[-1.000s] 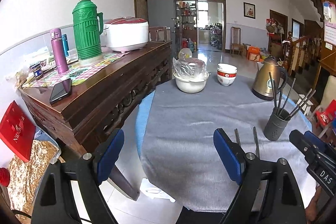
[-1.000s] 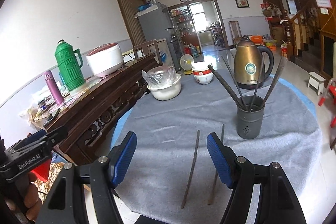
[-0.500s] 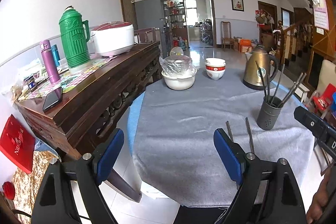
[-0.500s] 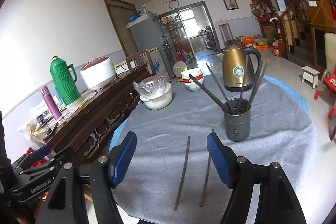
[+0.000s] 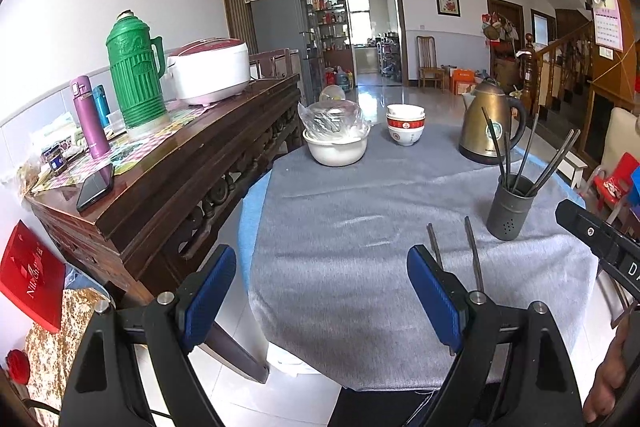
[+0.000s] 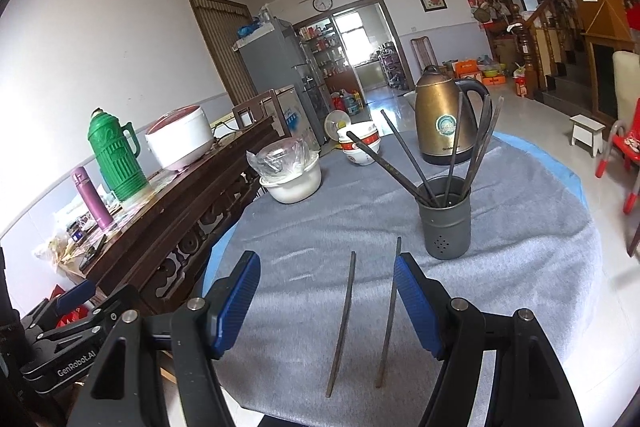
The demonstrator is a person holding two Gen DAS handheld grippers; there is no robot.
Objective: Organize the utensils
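Two dark chopsticks lie side by side on the grey cloth near the table's front edge, the left one (image 6: 342, 323) and the right one (image 6: 390, 315); they also show in the left wrist view (image 5: 472, 253). A grey perforated holder (image 6: 446, 223) (image 5: 510, 209) with several chopsticks stands just beyond them. My right gripper (image 6: 326, 301) is open and empty, hovering above the two loose chopsticks. My left gripper (image 5: 322, 297) is open and empty over the table's front left edge.
A brass kettle (image 6: 444, 123), stacked bowls (image 6: 360, 145) and a white pot covered in plastic (image 6: 290, 175) stand at the back of the round table (image 6: 540, 251). A wooden sideboard (image 5: 172, 163) with a green thermos (image 5: 134, 75) and rice cooker stands left. Red chairs are on the right.
Both grippers have drawn back and risen a little; the table and holder look slightly farther off. Both stay open and empty. The chopsticks have not moved.
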